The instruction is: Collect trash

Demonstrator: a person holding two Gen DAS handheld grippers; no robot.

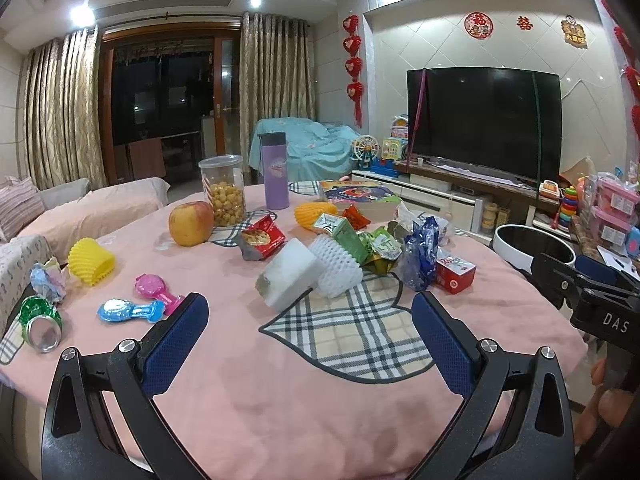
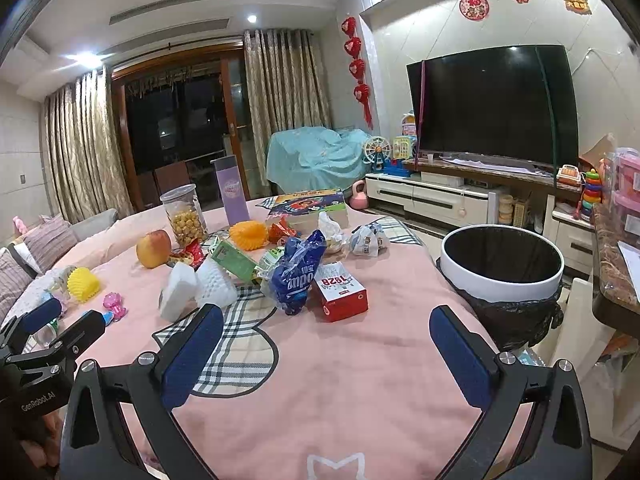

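Note:
Trash lies on the pink-covered table (image 1: 248, 360): a white foam block (image 1: 290, 276), a white foam net (image 1: 338, 272), a blue plastic bag (image 1: 420, 258), a red and white box (image 1: 454, 274), green cartons (image 1: 346, 236), a crushed green can (image 1: 40, 322) and a yellow foam net (image 1: 91, 261). My left gripper (image 1: 310, 318) is open and empty, just short of the foam block. My right gripper (image 2: 326, 334) is open and empty, in front of the red box (image 2: 340, 292) and blue bag (image 2: 294, 276). A white-rimmed bin with a black liner (image 2: 502, 276) stands at the table's right edge.
An apple (image 1: 191, 223), a jar of snacks (image 1: 224, 190), a purple bottle (image 1: 274, 170) and a book (image 1: 356, 194) stand at the back of the table. Small pink and blue toys (image 1: 132, 308) lie at left. A TV (image 2: 496, 108) and cabinet are beyond.

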